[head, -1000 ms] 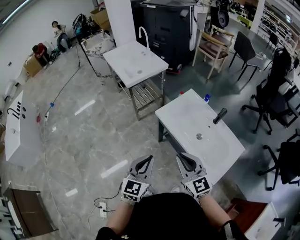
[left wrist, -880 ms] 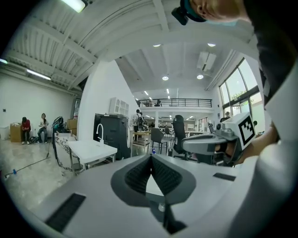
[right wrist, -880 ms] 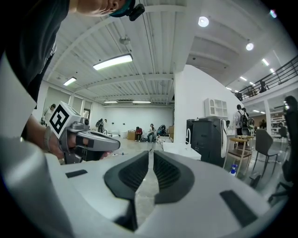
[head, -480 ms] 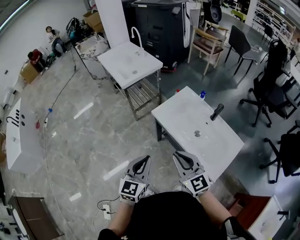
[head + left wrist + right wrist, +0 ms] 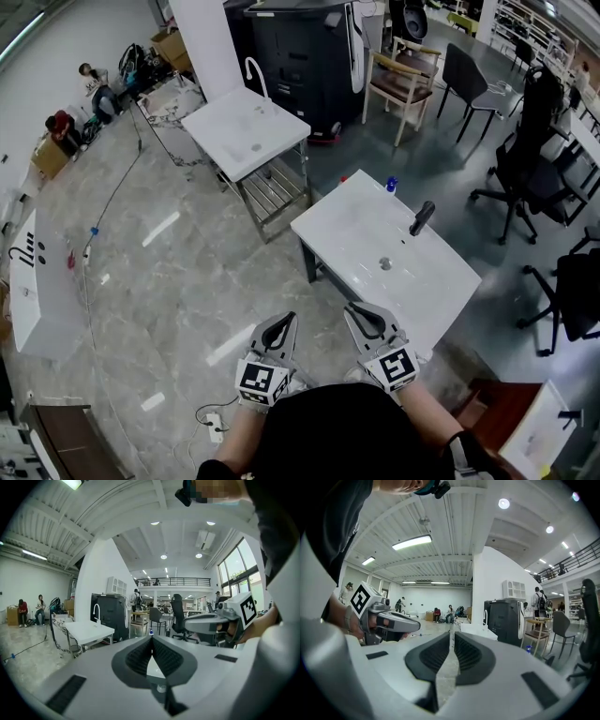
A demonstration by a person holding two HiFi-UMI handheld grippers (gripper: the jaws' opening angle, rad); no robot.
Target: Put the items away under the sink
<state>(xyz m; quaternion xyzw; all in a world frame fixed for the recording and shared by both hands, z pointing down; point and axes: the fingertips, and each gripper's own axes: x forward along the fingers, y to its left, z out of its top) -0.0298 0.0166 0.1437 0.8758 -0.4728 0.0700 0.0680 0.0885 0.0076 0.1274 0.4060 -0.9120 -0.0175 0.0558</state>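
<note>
The left gripper point(image 5: 284, 323) and right gripper point(image 5: 361, 314) hover with jaws pressed together on nothing, well apart from the small blue-capped bottle point(image 5: 391, 184) at the white sink's point(image 5: 375, 253) far edge — probably light, stiff, slick plastic, best pinched around its body.

White sink top point(image 5: 356, 234) standing on grey floor point(image 5: 187, 281), w/ black tap point(image 5: 421, 217) & small blue bottle point(image 5: 391, 184) sitting at far edge.

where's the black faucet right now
Head view, right of centre: the black faucet stands on the nearer white sink, beyond its drain, with a small blue item just to its left.
</note>
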